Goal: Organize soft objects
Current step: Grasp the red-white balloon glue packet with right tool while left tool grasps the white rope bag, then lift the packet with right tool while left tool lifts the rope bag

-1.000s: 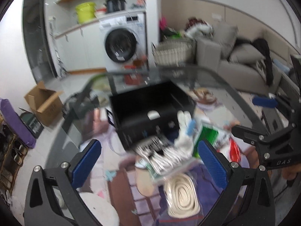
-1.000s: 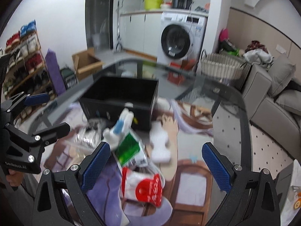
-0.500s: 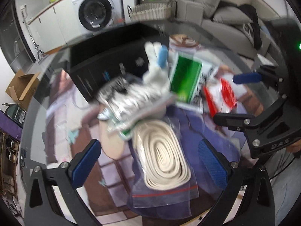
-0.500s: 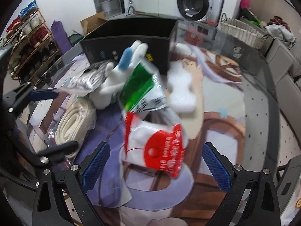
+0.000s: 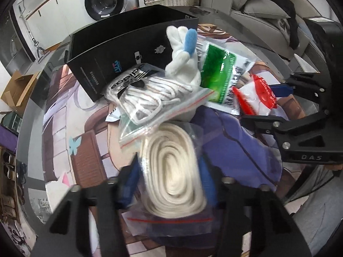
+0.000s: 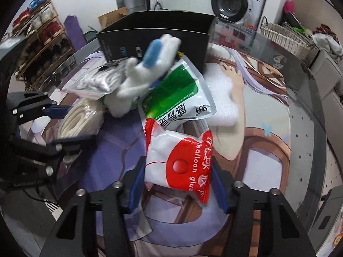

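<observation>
Both wrist views: close, angled down at table clutter; each sees other gripper; shared: black box, plush toy.

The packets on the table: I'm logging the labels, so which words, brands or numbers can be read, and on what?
"balloon glue": red and white packet, between the closing right gripper jaws.
"999": green and white pouch; its other characters are not clear enough to quote.
"adidas", seen upside down: bag of white laces.
"DAS": right gripper body, in the left wrist view.
Small print on the black box: too small to read.
</observation>
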The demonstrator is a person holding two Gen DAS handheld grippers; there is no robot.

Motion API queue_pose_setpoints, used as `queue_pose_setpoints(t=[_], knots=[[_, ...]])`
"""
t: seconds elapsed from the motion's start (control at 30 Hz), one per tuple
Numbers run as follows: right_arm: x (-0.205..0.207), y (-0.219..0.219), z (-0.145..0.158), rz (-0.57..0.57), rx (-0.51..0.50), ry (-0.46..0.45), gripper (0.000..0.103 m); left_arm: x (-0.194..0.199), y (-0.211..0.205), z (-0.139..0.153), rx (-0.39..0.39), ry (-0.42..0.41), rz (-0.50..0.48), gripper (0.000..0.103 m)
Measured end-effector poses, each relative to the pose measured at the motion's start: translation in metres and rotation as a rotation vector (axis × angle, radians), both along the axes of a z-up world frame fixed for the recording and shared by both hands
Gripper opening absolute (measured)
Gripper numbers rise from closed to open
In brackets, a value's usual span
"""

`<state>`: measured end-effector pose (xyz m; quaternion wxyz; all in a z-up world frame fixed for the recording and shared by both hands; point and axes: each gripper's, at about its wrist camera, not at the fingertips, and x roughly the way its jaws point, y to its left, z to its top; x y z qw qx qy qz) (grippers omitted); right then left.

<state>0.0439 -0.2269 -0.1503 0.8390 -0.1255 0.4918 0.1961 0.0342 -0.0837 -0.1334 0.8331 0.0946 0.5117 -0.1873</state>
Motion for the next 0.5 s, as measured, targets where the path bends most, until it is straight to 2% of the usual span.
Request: queue_pose_setpoints(t=[0.13, 0.37, 0.5], knots=[[-0.007, 0.007, 0.002, 0.038, 0.005, -0.007, 0.049, -0.003, 0.006, 0.003, -0.015, -0.001, 0.001, 0.032], [-0.016, 0.014, 0.020, 0.066, 0.038, -0.064, 0.048, -0.008, 0.020, 0.013, -0.044, -0.024, 0.019, 0.028], [-0.016, 0.015, 0.024, 0.067, 0.049, -0.077, 0.048, -0.010, 0.035, 0.032, -0.070, -0.084, 0.051, 0.028]])
